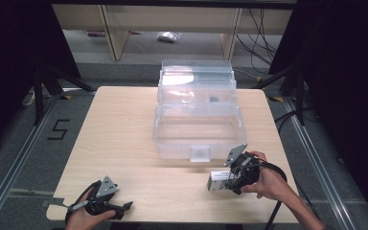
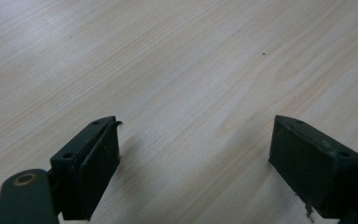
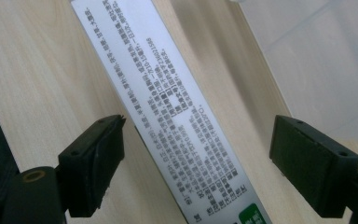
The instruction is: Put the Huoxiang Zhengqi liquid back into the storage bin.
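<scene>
A long white carton (image 1: 217, 182) with small black print and a green end lies flat on the wooden table (image 1: 124, 134), near its front right. My right gripper (image 1: 226, 180) is held in a hand and points left over the carton. In the right gripper view the carton (image 3: 168, 107) runs diagonally between the jaws of my right gripper (image 3: 198, 122). The jaws stand open; the left one is close to the carton's edge and the right one is well apart from it. My left gripper (image 1: 125, 210) rests at the table's front left. Its jaws (image 2: 196, 126) are open over bare wood.
A clear plastic box (image 1: 199, 129) with its lid open stands at the middle back of the table, just beyond the carton; its wall (image 3: 317, 60) shows in the right gripper view. Black stands and cables flank the table. A wooden shelf frame stands behind it.
</scene>
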